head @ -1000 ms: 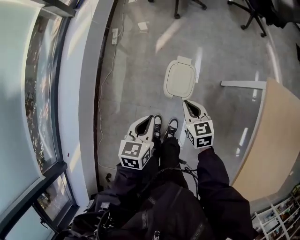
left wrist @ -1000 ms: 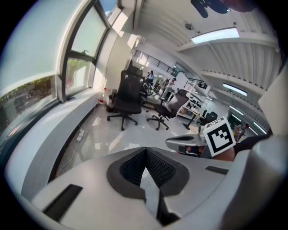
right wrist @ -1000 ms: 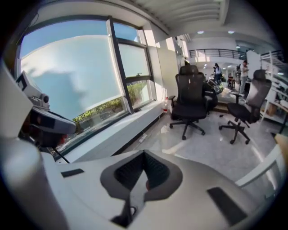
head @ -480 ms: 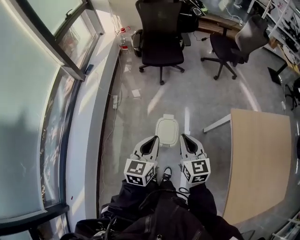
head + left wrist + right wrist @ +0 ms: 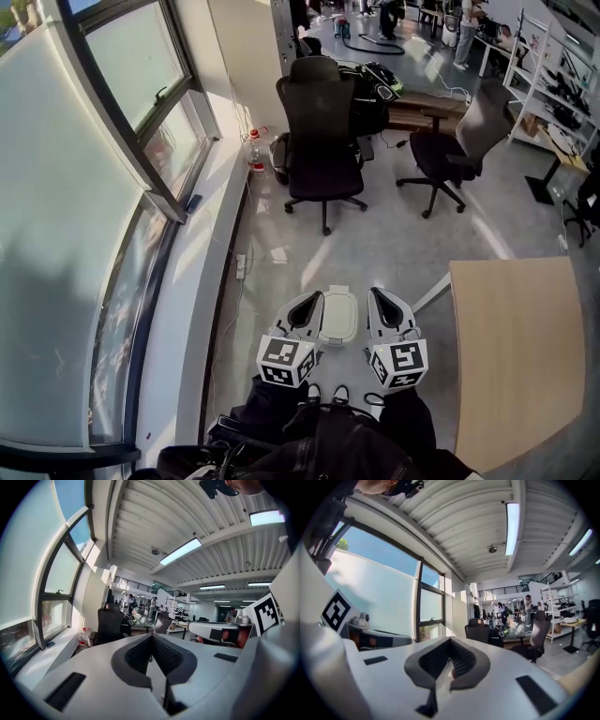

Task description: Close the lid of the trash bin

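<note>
Gripping nothing: L claw (image 5: 314, 305) and R claw (image 5: 380, 302) both pinched shut, raised level, aimed out at room, not down. Just beyond shoes (image 5: 323, 394), on floor (image 5: 375, 244) nearer its window-side edge, framed btwn both claws in head view: trash bin (image 5: 339, 332), white lid (image 5: 338, 311) lying flat, apparently closed. Looks like closing step done; next prob. just confirm lid seated, else press w/ shut tip. Farther off: office chairs (image 5: 319, 131).

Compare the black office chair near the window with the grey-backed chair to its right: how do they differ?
The black chair has a black back; the grey-backed chair has a lighter grey one. The black chair's seat faces the camera; the grey-backed chair's seat is turned toward the left. The black chair stands nearer the window. Both stand on star-shaped bases, and nobody sits on either.
</note>
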A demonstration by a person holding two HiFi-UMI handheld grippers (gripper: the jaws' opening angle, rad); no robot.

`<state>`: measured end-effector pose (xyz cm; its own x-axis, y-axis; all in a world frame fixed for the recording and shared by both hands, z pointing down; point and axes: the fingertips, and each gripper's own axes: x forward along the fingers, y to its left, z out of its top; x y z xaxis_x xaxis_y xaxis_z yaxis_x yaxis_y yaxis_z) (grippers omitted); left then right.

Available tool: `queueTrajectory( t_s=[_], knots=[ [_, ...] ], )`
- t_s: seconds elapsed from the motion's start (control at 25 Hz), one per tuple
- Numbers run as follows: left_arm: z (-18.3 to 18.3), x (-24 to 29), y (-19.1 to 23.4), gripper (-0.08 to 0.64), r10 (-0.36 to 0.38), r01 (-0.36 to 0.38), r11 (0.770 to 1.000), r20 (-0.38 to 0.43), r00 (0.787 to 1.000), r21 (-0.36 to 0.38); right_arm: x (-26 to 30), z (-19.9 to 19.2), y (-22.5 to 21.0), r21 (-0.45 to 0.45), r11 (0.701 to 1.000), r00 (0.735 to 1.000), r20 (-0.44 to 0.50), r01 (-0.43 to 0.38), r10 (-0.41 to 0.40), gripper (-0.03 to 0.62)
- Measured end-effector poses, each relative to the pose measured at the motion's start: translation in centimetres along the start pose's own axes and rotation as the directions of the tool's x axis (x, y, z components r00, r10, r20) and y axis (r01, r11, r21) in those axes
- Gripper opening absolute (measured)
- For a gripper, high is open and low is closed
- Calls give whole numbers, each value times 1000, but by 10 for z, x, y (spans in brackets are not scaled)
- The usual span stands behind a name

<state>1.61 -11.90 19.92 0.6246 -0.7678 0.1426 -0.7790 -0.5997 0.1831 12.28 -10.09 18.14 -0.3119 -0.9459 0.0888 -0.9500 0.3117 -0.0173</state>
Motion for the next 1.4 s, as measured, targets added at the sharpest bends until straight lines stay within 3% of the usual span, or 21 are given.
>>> queueTrajectory(
  t_s=[0.36,1.4],
  knots=[
    [40,-3,-12,2,-20,17,999,65,998,45,-11,49,0,-32,999,996,93,17,-14,5],
    [60,10,-15,2,-42,36,998,95,995,56,-5,68,-9,-65,998,993,121,20,-12,5]
  ],
)
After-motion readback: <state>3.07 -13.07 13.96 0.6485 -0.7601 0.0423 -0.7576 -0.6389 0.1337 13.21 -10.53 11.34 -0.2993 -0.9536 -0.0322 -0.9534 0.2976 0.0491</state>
